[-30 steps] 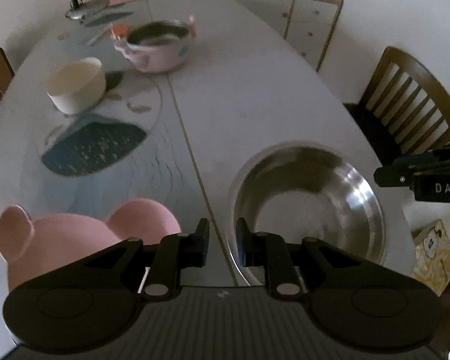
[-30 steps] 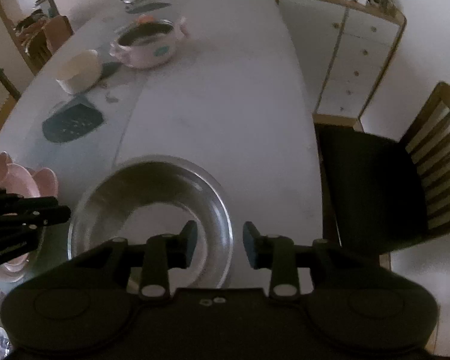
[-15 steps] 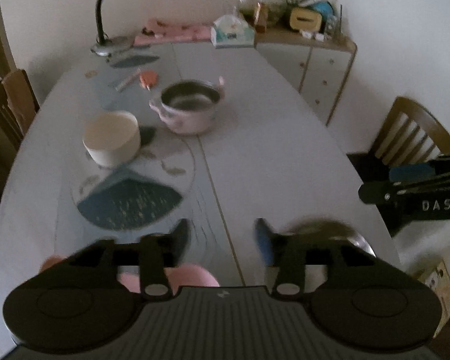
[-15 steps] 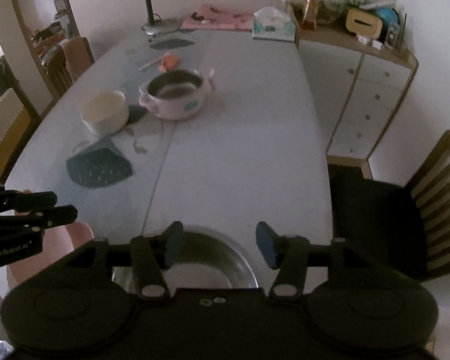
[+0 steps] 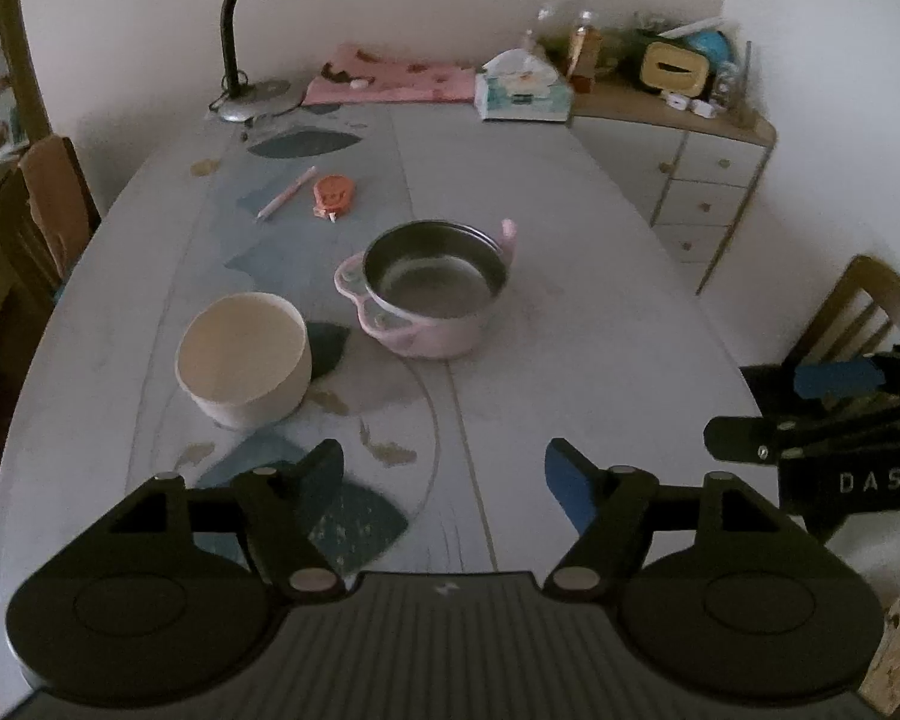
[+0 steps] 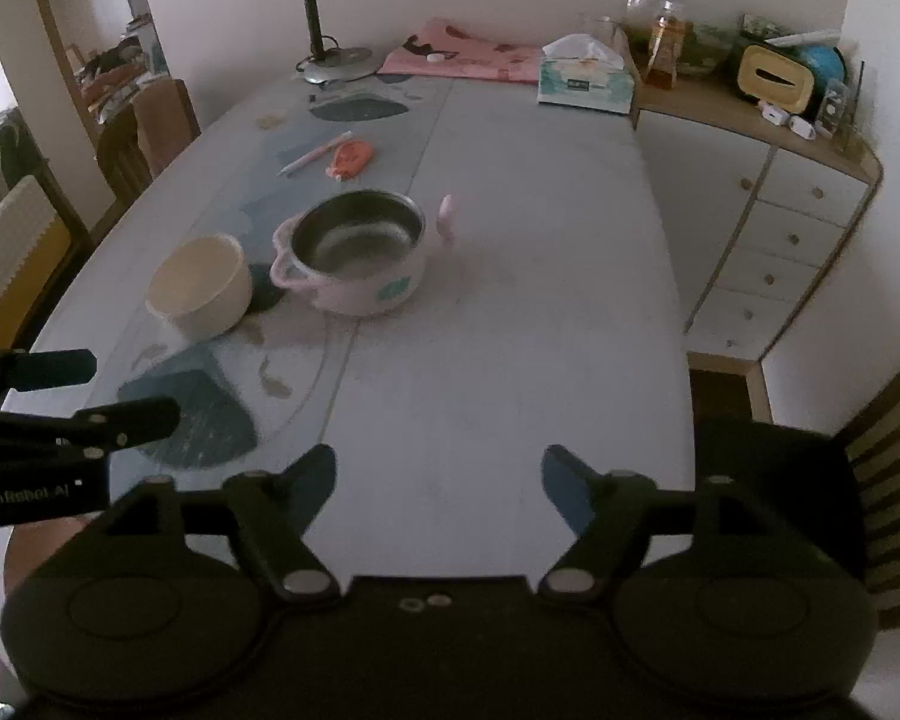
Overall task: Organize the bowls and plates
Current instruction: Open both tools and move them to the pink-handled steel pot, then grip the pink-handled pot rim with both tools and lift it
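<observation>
A cream bowl (image 5: pixel 243 357) stands mid-table, also in the right wrist view (image 6: pixel 201 285). Behind it to the right is a pink two-handled bowl with a steel bowl nested inside (image 5: pixel 432 288), also in the right wrist view (image 6: pixel 354 258). My left gripper (image 5: pixel 444 471) is open and empty above the near table, well short of both bowls. My right gripper (image 6: pixel 438 471) is open and empty, level with it to the right; it also shows at the right edge of the left wrist view (image 5: pixel 822 450). The large steel bowl and pink eared plate are out of view.
A long oval table (image 5: pixel 570 192) carries a pen (image 5: pixel 285 193), an orange tape dispenser (image 5: pixel 333 195), a desk lamp (image 5: pixel 258 30), a pink cloth (image 5: pixel 390 81) and a tissue box (image 5: pixel 522 93). A cabinet (image 6: pixel 768 204) stands right; chairs (image 5: pixel 858 312) sit at both sides.
Both grippers rose and tilted up from the near table edge, and both opened wide. The large steel bowl and the pink eared plate dropped out of view below.
</observation>
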`<state>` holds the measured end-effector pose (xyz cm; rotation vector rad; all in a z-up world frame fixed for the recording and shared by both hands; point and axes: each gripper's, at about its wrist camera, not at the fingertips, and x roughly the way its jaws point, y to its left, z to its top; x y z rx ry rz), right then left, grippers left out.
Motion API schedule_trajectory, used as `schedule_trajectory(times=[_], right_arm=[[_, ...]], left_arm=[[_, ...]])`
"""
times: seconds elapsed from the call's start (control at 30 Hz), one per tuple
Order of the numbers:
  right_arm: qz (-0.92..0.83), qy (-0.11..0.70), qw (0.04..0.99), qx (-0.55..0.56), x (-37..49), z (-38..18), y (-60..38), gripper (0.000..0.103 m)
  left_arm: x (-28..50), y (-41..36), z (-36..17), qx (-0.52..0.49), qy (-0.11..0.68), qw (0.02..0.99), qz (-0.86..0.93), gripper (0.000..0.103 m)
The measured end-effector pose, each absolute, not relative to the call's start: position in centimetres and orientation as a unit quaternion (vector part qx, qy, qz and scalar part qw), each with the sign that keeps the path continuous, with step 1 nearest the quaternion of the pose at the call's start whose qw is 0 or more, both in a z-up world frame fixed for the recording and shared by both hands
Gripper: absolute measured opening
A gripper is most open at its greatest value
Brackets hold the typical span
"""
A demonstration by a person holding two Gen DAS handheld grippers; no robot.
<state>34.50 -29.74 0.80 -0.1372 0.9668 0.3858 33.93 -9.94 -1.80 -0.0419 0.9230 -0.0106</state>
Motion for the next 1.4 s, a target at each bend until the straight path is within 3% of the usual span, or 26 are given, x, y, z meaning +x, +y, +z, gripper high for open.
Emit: schedule_trajectory(times=[0.2, 0.77, 1.17, 1.37, 1.4], right_arm=[[0.180, 0.480, 0.857, -0.053, 40.2, -0.2, -28.3, 0.090], [0.180, 0.521, 0.834, -0.031, 51.8, -4.1, -23.5, 0.089], [0.177, 0.554, 0.813, -0.023, 55.2, -7.8, -21.2, 0.074], [0.179, 0.568, 0.803, -0.022, 55.5, -9.0, -20.3, 0.067], [0.179, 0.571, 0.801, -0.022, 55.6, -9.1, -20.3, 0.064]], left_arm=[[40.0, -8.2, -2.1, -0.030, 0.456, 0.889, 0.017, 0.074], [53.9, -5.7, -5.5, -0.008, 0.488, 0.871, 0.046, 0.074], [59.1, -5.8, -9.5, 0.024, 0.519, 0.854, 0.040, 0.073], [60.2, -5.7, -11.0, 0.029, 0.535, 0.844, 0.029, 0.063], [60.3, -5.6, -11.2, 0.029, 0.538, 0.842, 0.026, 0.056]])
